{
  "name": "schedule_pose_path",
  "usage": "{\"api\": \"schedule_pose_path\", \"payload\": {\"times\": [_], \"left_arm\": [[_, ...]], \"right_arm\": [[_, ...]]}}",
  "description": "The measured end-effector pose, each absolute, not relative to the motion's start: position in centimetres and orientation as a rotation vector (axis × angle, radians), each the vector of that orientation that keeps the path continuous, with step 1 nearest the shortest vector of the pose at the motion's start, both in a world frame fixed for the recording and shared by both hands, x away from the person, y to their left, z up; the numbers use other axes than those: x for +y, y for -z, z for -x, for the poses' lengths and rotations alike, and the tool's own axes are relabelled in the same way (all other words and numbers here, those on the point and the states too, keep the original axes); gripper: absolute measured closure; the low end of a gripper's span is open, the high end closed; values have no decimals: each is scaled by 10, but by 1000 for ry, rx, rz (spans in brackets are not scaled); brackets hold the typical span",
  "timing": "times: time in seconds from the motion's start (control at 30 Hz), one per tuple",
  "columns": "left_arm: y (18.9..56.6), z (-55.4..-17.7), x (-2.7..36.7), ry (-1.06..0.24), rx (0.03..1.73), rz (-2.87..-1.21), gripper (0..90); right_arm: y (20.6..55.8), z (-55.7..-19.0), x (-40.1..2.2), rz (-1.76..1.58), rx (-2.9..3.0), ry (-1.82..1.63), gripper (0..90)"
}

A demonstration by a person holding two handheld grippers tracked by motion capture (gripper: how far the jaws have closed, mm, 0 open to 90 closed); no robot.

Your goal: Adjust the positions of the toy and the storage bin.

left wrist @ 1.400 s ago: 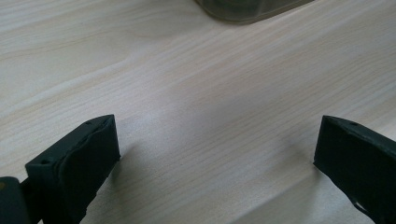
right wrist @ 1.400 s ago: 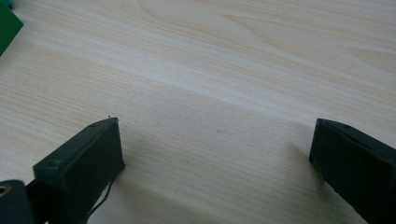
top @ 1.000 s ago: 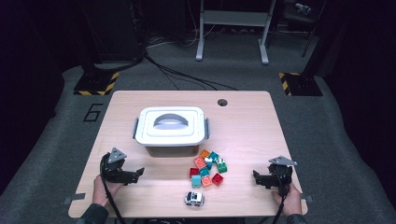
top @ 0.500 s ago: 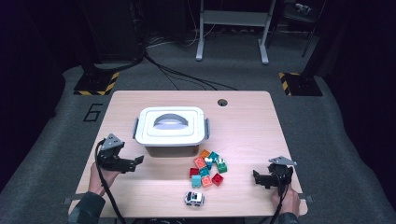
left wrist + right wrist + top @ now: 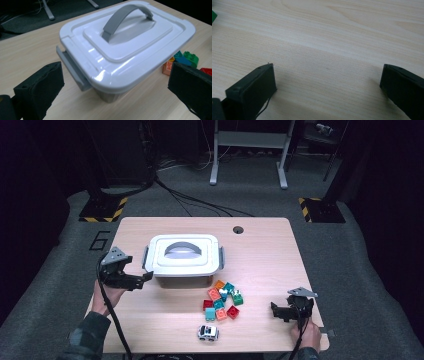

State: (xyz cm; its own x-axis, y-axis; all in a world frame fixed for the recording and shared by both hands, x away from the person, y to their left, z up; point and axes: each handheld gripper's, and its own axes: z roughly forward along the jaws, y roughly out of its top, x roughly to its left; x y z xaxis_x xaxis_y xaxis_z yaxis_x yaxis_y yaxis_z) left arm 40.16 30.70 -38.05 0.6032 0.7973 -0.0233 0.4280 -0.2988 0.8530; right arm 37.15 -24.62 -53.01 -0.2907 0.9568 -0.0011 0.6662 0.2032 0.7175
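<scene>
Low in the high view, a person's two hands are coming in from the bottom edge, each holding a two-jaw gripper over a pale wooden table [image 5: 260, 240]. At lower right, the right gripper [image 5: 280, 312] is resting low by the table's near corner with its jaws spread wide and nothing between them; its own view is showing bare wood grain, which suggests it is simply waiting. At bottom centre a small white toy car [image 5: 208, 333] is sitting alone near the table's front edge. Just above it, right of centre, a cluster of toy building bricks [image 5: 222, 301] in red, orange, teal and green is lying loose. At left of centre, the left gripper [image 5: 142, 278] is hovering with its jaws wide apart and empty, pointing at the near left corner of a white plastic storage box [image 5: 184, 254]. In the left gripper view the box [image 5: 125, 47] is sitting closed in mid-frame, its grey arched handle [image 5: 125, 18] on top and a grey side latch [image 5: 72, 68] facing the jaws, probably the gripper's target for opening the lid. The bricks seem gathered beside the box for loading.
</scene>
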Motion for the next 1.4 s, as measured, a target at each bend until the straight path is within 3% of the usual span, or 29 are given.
{"api": "schedule_pose_path", "payload": {"times": [0.53, 0.67, 0.87, 1.03, 1.13, 1.4], "left_arm": [[364, -464, 255, -451, 828, -2078, 1], [367, -475, 244, -437, 805, -2112, 37], [371, -494, 233, -407, 805, -2122, 245], [376, -501, 228, -365, 793, -2121, 322], [378, -506, 227, -358, 789, -2133, 436], [380, -506, 225, -388, 799, -2147, 519]], "right_arm": [[530, -372, -246, -1503, 2037, -860, 0], [530, -371, -246, -1506, 2035, -862, 0], [530, -371, -246, -1509, 2033, -867, 0], [530, -371, -246, -1508, 2033, -867, 0], [530, -371, -246, -1508, 2033, -867, 0], [530, -371, -246, -1508, 2033, -867, 0]]}}
